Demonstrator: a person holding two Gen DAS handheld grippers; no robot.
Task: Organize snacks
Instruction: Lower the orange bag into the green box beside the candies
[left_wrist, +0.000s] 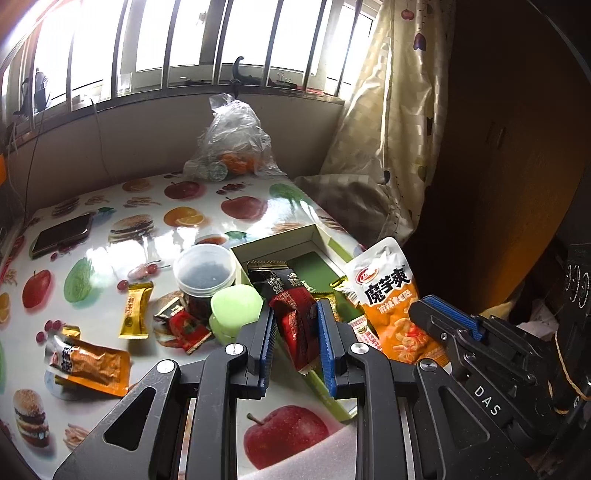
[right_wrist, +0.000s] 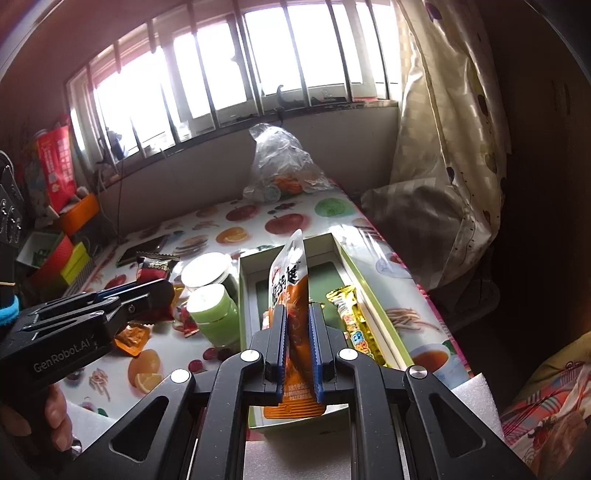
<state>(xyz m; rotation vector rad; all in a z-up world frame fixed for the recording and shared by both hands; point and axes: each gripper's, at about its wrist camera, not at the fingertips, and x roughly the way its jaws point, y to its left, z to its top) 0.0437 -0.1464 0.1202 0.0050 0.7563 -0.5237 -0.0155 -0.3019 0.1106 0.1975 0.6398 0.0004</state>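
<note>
My left gripper (left_wrist: 295, 314) is shut on a dark red snack packet (left_wrist: 295, 325) and holds it above the near corner of the open green box (left_wrist: 295, 240); it also shows in the right wrist view (right_wrist: 155, 284) with the red packet (right_wrist: 155, 267). My right gripper (right_wrist: 297, 314) is shut on an orange and white konjac pouch (right_wrist: 291, 291), held upright over the box (right_wrist: 291, 247); the pouch shows in the left wrist view (left_wrist: 391, 295). A yellow wrapped bar (right_wrist: 351, 321) lies inside the box.
On the fruit-print table (left_wrist: 129, 229) lie an orange packet (left_wrist: 88, 363), a gold bar (left_wrist: 136, 308), small red packets (left_wrist: 184, 325), a clear jar (left_wrist: 205, 277), a green jar (left_wrist: 234, 310), a phone (left_wrist: 61, 234) and a plastic bag (left_wrist: 232, 147). Curtain (left_wrist: 399, 110) at right.
</note>
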